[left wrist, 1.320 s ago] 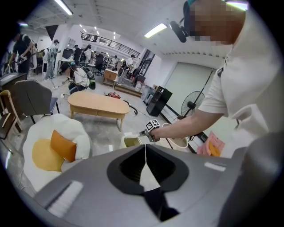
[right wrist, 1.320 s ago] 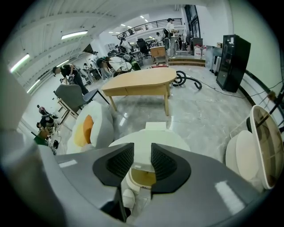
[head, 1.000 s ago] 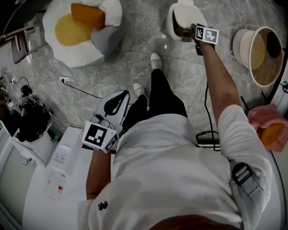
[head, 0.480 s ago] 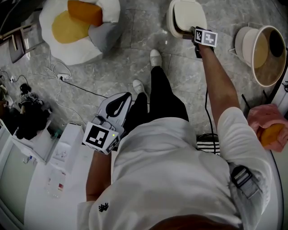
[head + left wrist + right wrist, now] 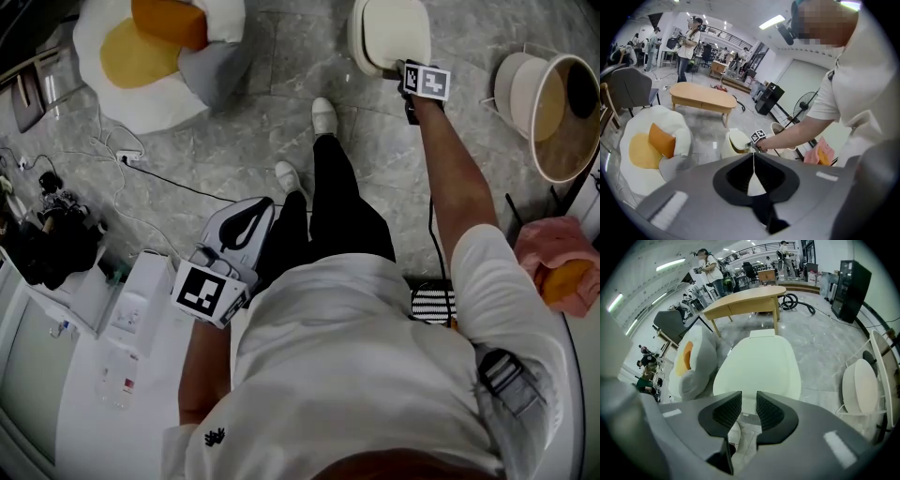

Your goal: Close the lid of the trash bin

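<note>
The cream trash bin (image 5: 387,33) stands on the marble floor at the top of the head view, its lid down flat. In the right gripper view the lid (image 5: 759,369) fills the middle, just beyond the jaws. My right gripper (image 5: 398,75) (image 5: 749,404) hovers at the lid's near edge, open by a narrow gap with nothing between the pads. My left gripper (image 5: 253,211) (image 5: 753,161) is held close to the body, far from the bin (image 5: 733,143), its jaws pressed together and empty.
An egg-shaped beanbag seat (image 5: 150,56) with an orange cushion lies left of the bin. A round tub (image 5: 562,112) stands to its right. A cable (image 5: 159,183) trails across the floor. A white table (image 5: 94,394) is at lower left. A wooden table (image 5: 745,298) stands behind the bin.
The bin's lid has dropped from partly raised, with the dark inside showing, to fully down. My right gripper stayed at its near edge. The left gripper has barely moved.
</note>
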Motion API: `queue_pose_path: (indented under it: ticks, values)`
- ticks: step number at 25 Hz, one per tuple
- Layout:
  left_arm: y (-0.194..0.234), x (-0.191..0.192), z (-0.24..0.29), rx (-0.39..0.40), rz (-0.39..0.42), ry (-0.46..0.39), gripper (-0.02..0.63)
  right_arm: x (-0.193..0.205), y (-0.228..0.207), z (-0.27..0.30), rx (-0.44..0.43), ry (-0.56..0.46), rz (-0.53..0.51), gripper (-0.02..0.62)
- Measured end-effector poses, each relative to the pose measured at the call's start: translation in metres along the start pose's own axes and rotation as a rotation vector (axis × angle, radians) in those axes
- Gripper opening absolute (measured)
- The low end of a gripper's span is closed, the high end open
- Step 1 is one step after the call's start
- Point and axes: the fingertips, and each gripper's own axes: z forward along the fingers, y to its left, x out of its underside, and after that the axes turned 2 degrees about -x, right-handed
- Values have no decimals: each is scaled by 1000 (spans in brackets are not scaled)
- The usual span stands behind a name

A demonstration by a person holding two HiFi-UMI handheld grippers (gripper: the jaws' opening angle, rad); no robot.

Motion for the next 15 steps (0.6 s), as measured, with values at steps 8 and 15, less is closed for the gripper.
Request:
queue_pose_path:
  ticks: [8,15]
  values:
    - [7,4,18,10,-29,31,60,17,-9,26,1,38,6,92]
    - [14,5,28,12,-33,36,60,25,-15,43,8,66,6,87]
